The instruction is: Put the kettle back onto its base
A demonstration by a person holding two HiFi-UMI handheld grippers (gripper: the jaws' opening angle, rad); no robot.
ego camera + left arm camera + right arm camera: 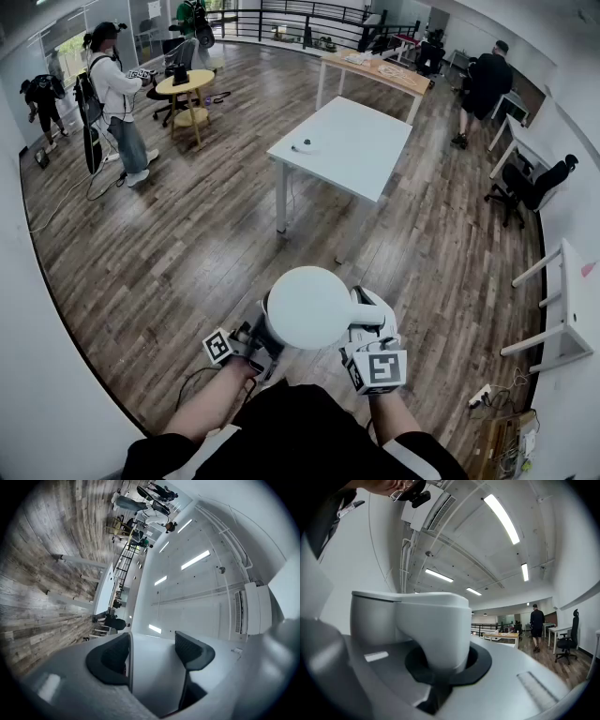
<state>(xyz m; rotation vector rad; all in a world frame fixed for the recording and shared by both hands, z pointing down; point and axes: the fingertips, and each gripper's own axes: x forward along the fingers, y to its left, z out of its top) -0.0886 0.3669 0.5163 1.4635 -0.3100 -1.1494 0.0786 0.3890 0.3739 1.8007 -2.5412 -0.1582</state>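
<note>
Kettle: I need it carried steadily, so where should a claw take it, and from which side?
Take the kettle by its handle, coming from the right, where it juts out from the round body. The right claw is shut on it there. The body looks too wide and smooth; the left claw beside it stands open.

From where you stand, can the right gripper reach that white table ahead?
Probably not. The right gripper, shut on the kettle handle, is held close in, while the white table stands far off across the wooden floor.
</note>
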